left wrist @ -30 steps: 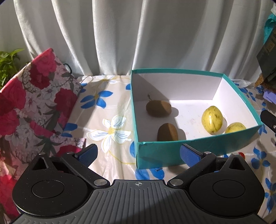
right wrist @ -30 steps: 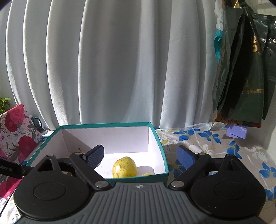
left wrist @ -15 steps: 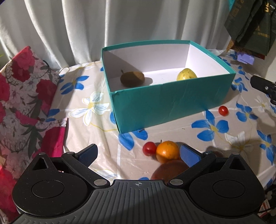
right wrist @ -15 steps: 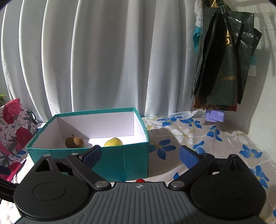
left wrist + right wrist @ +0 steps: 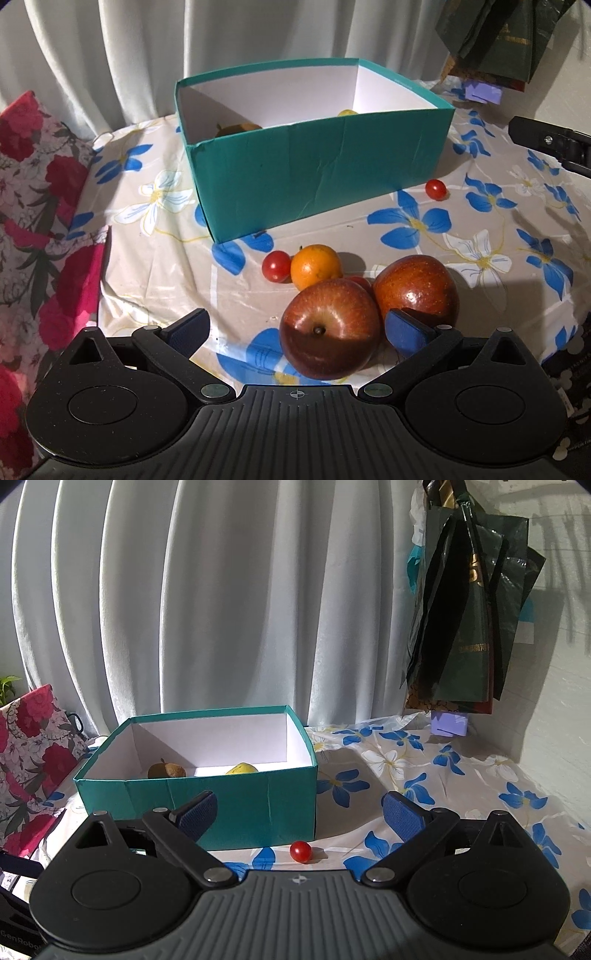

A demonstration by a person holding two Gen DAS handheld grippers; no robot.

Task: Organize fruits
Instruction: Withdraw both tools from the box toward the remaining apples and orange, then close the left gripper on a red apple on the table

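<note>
hovering released, the left tongs point(image 5: 297, 332) are bracketing the near apple point(image 5: 330, 328) on the tabletop point(image 5: 159, 266); centring it between both pads is looking wise, since the 2nd apple point(image 5: 415, 286) is crowding the right pad. beyond, the orange point(image 5: 316, 266) and cherry tomatoes point(image 5: 276, 266) are waiting before the teal box point(image 5: 317, 177). right tongs point(image 5: 299, 816) are idling released.

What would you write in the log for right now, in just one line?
left gripper: open, near apple | right gripper: open, empty | box: some fruit inside | orange: on table
</note>
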